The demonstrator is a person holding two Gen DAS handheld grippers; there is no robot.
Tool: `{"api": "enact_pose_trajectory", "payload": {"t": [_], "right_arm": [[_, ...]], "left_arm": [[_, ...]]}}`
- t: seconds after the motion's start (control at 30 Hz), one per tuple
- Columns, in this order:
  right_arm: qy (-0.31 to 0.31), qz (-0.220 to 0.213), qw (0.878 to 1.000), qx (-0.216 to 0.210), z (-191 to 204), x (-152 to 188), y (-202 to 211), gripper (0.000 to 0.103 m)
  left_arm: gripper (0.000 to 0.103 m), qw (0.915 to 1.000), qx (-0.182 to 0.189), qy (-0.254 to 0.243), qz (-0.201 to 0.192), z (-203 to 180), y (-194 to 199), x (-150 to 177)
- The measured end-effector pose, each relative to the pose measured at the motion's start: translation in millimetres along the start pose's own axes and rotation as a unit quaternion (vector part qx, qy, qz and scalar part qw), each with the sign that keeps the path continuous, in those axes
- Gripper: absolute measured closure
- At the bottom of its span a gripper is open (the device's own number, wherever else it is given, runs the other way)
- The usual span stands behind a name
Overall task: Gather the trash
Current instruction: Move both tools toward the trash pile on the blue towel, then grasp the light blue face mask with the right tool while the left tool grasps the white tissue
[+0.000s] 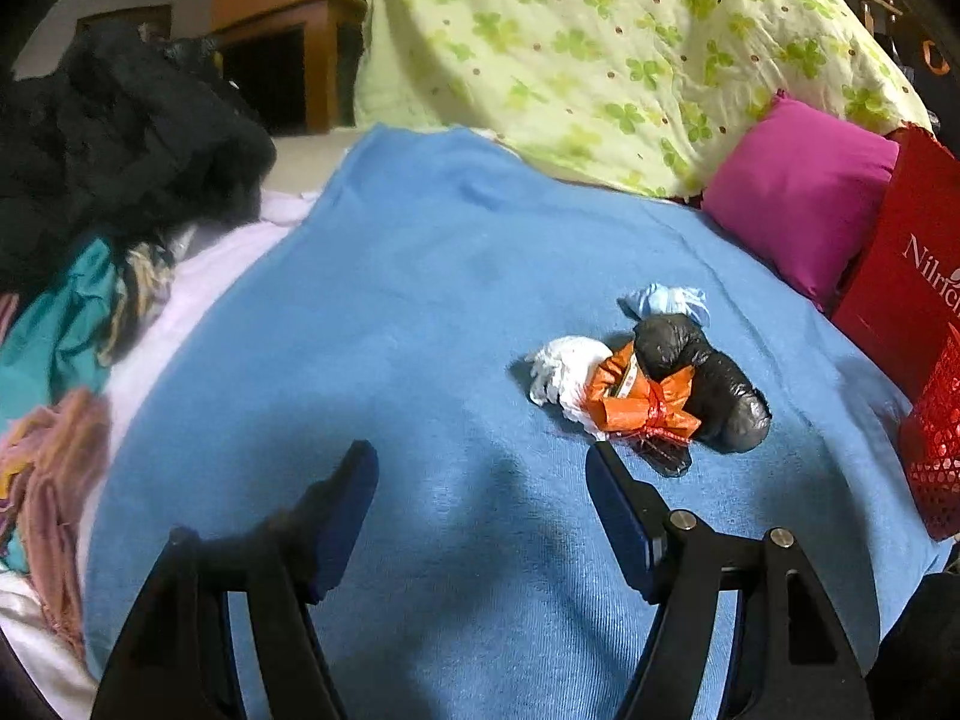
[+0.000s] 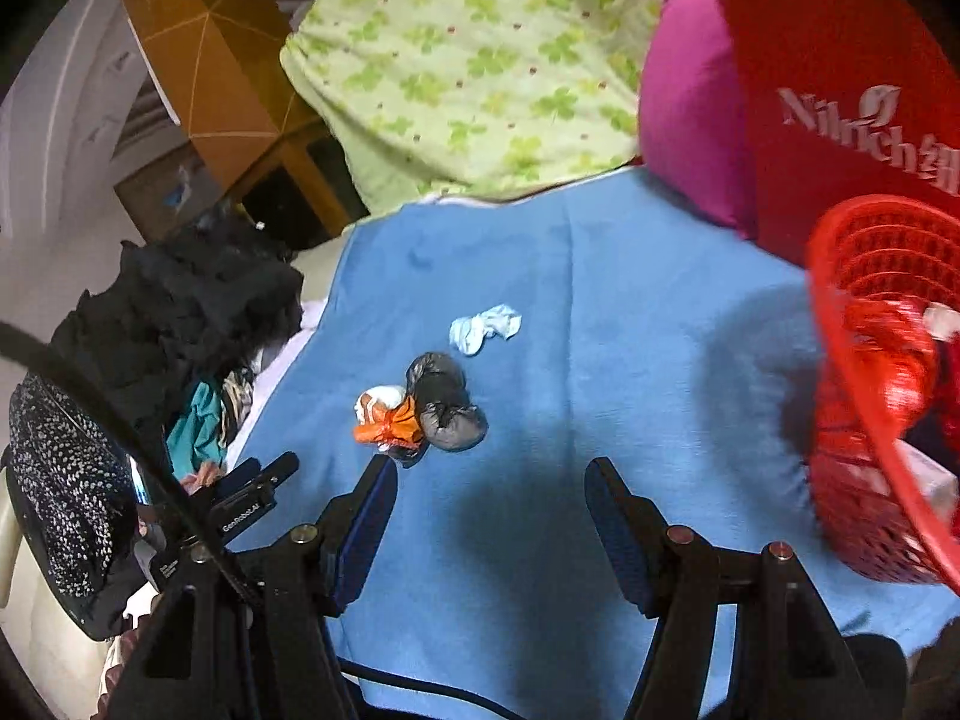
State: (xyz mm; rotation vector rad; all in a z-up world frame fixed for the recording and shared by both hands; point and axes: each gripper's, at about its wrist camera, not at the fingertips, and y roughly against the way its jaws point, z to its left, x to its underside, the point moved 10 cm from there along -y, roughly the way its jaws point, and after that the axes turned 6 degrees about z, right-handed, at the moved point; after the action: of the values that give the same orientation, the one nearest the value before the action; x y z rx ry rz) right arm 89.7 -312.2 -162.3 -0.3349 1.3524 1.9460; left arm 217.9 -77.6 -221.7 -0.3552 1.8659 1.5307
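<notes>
Trash: clump of crumpled bags (image 1: pixel 654 390) lies on the blue blanket (image 1: pixel 420 300) of the bed, a black bag (image 1: pixel 702 378), an orange wrapper (image 1: pixel 636 402) and a white scrap (image 1: pixel 561 375) touching one another, with a pale blue scrap (image 1: pixel 669 303) just behind them.
Left gripper (image 1: pixel 480 480): fingers spread, nothing between them; the clump sits just ahead of the right-hand finger (image 1: pixel 624 516), off the centre line.
Right gripper (image 2: pixel 489 498): fingers spread and empty; the clump lies ahead and to the left of the gap.
Basket: red mesh basket (image 2: pixel 870 396) stands near the blanket's right edge, tilted in the right wrist view, with some trash already inside.
Risk, partial grab: the pieces look loose, so closing on one may leave the rest or scatter them.
Risk, snagging: fingers driven too low may pinch the soft blanket along with a bag and drag it.
Risk, misalignment: closing from the present offset may only nudge the clump aside.
Risk, slip: the glossy black bag may squeeze out of the pads.
Risk, basket: a careless swing could tip it, or drop trash beside the red paper bag (image 1: pixel 900 276) and pink pillow (image 1: pixel 798 192).
</notes>
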Motion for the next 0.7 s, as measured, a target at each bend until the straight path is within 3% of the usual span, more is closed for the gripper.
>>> {"api": "enact_pose_trajectory", "payload": {"t": [0.43,0.6,0.7], "right_arm": [[-0.075,0.066,0.994,-0.034,6.5,-69.1,-119.0,0.034],[-0.157,0.11,0.98,-0.059,2.6,-91.8,-179.3,0.034],[-0.196,0.117,0.972,-0.053,-2.4,-103.7,-207.7,0.034]], "left_arm": [[0.031,0.9992,0.027,0.019,0.021,10.9,-35.2,-26.4],[0.031,0.9992,0.033,0.005,0.02,6.9,-48.9,-42.8],[0.031,0.9988,0.046,-0.001,0.018,1.9,-53.6,-49.1]]}}
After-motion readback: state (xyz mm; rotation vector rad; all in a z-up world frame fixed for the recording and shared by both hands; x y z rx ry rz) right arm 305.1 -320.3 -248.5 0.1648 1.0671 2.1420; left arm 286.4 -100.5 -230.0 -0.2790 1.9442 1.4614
